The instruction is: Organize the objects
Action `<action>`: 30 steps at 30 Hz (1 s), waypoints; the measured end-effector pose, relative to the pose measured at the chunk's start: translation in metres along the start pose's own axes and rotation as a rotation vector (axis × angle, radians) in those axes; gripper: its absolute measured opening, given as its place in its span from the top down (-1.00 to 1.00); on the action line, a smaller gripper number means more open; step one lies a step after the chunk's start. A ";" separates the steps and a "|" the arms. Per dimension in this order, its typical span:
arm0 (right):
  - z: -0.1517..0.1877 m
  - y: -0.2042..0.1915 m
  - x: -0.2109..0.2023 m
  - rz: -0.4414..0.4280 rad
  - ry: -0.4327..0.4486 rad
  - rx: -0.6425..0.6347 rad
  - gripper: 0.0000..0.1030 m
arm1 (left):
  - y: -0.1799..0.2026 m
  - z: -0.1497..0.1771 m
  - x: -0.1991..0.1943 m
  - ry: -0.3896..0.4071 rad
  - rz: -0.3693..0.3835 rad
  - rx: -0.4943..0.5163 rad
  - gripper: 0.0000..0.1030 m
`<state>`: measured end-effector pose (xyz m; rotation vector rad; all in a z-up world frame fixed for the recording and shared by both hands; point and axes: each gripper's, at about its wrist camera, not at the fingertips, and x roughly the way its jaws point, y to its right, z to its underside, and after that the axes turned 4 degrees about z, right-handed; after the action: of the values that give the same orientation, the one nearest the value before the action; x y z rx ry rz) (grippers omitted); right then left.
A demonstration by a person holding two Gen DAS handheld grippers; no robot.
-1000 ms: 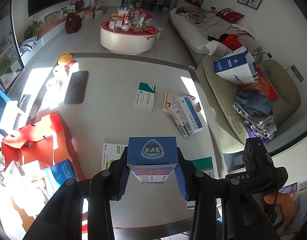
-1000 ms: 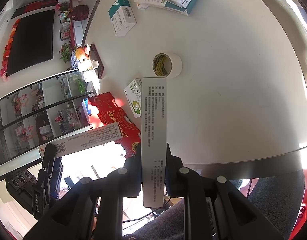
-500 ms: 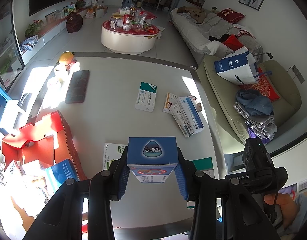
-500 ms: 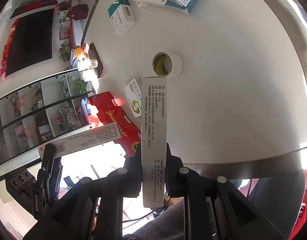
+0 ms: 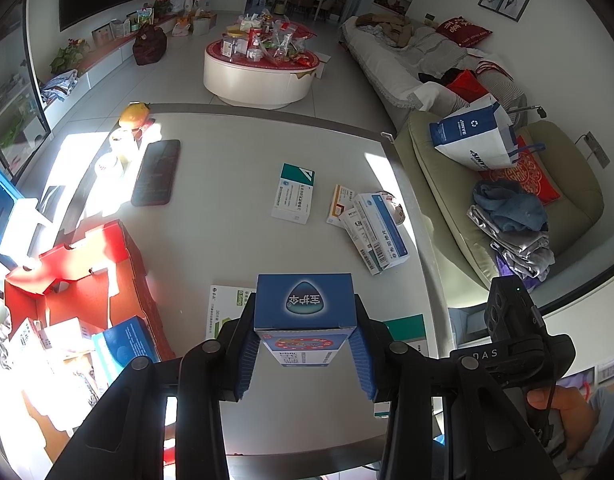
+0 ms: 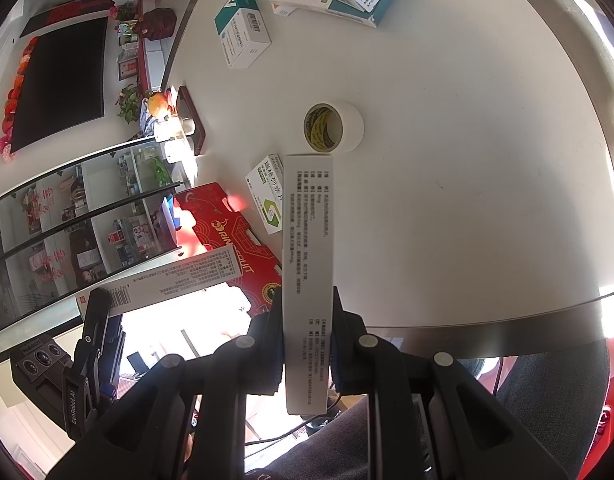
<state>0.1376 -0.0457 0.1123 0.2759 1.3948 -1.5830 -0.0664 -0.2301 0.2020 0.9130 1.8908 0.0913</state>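
Tongs on our left [image 5: 305, 354] squeeze a blue medicine box [image 5: 305, 302]; our right tongs [image 6: 309, 350] clamp a long white box [image 6: 307, 264], ready for the red box [image 5: 83, 276] beside them.

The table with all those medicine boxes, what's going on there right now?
A person is tidying medicine boxes with a gripper in each hand. The left gripper is shut on a blue box; the right gripper is shut on a long white box. Both hang over the near edge of the table. A red carton at the left already holds some boxes, and several more lie loose on the table.
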 end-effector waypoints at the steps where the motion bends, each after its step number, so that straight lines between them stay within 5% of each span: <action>1: 0.001 0.001 0.000 0.000 0.001 0.002 0.67 | 0.000 0.000 0.000 0.000 0.000 0.000 0.15; 30: 0.006 0.002 0.000 -0.001 0.005 0.015 0.66 | 0.001 0.007 0.000 -0.006 -0.006 0.003 0.15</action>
<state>0.1417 -0.0500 0.1130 0.2884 1.3870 -1.5951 -0.0604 -0.2311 0.1988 0.9093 1.8883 0.0820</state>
